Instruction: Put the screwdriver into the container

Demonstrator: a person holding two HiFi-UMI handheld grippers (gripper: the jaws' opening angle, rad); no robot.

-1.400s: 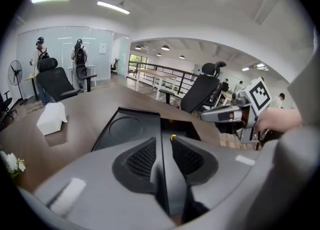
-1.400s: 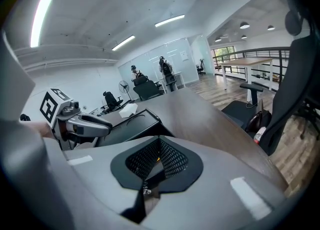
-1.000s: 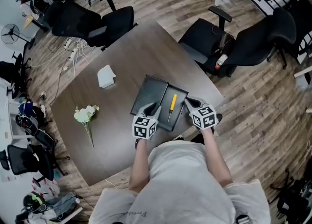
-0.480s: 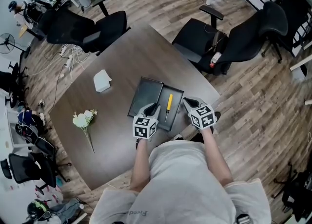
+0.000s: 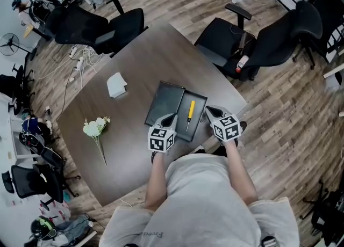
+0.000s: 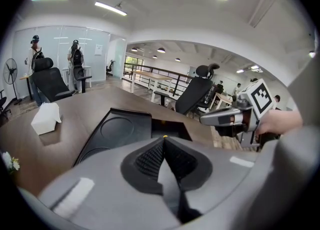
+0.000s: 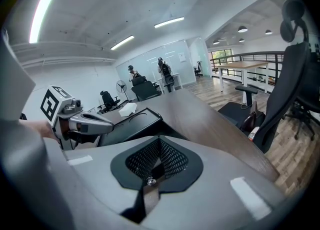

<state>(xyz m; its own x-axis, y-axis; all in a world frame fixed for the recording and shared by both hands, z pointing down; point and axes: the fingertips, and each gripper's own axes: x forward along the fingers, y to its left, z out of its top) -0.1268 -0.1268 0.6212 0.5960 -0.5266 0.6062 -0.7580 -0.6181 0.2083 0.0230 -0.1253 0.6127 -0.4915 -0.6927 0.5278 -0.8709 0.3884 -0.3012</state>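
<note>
Found the yellow-handled screwdriver (image 5: 190, 111) lying inside the black container (image 5: 163, 100); judged the task done. Saw left gripper (image 5: 171, 117) and right gripper (image 5: 208, 111) clenched, empty.

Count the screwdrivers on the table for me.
1: the yellow-handled screwdriver lies in the right section of the black container. The person's torso covers the near edge of the table, so another could be hidden there.

A dark brown bench (image 5: 141, 60) stands on a wood floor (image 5: 301, 128). A white flower sprig (image 5: 95, 128) lies near its left corner, with a small white pack (image 5: 116, 85) well apart from it. Black office chairs (image 5: 102, 26) crowd the far sides, and a fan (image 5: 9, 43) stands at far left.
</note>
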